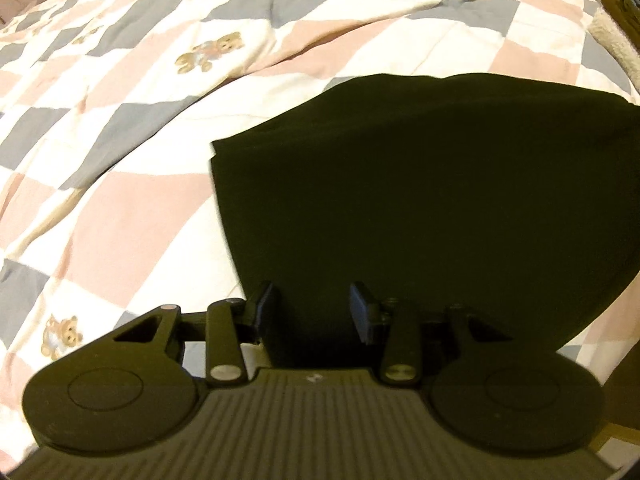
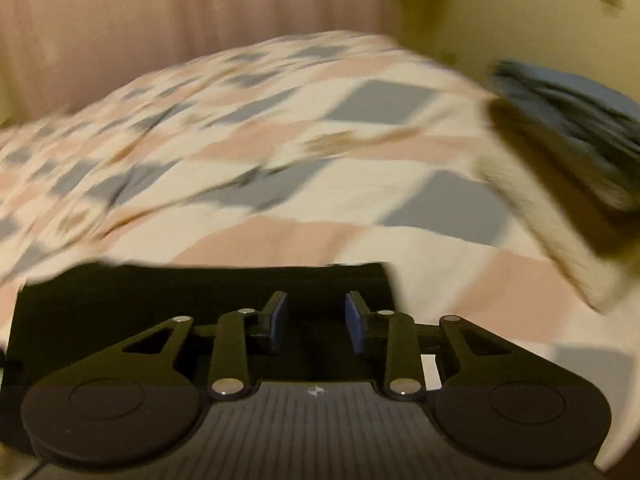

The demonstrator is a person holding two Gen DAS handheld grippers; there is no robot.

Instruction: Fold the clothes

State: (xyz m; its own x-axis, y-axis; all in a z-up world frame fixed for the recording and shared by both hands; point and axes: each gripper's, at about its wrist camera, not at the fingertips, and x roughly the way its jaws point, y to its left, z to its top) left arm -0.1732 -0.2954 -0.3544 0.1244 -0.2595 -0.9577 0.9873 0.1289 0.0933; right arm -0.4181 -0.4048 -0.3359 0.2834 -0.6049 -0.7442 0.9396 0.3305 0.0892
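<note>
A dark garment [image 1: 420, 200] was seen lying flat as a neat folded rectangle on the checked quilt [image 1: 140, 200]. The left gripper [image 1: 316, 310] and right gripper [image 2: 316, 318] were held released over its near edge, nothing grasped. Folding was judged mostly done; a pile of other clothes [image 2: 572, 128] was likely left. The right view was blurred.

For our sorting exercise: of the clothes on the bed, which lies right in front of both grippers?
The black garment, spread flat on the checked quilt. The other clothes form a blurred pile at the bed's far right edge.
</note>
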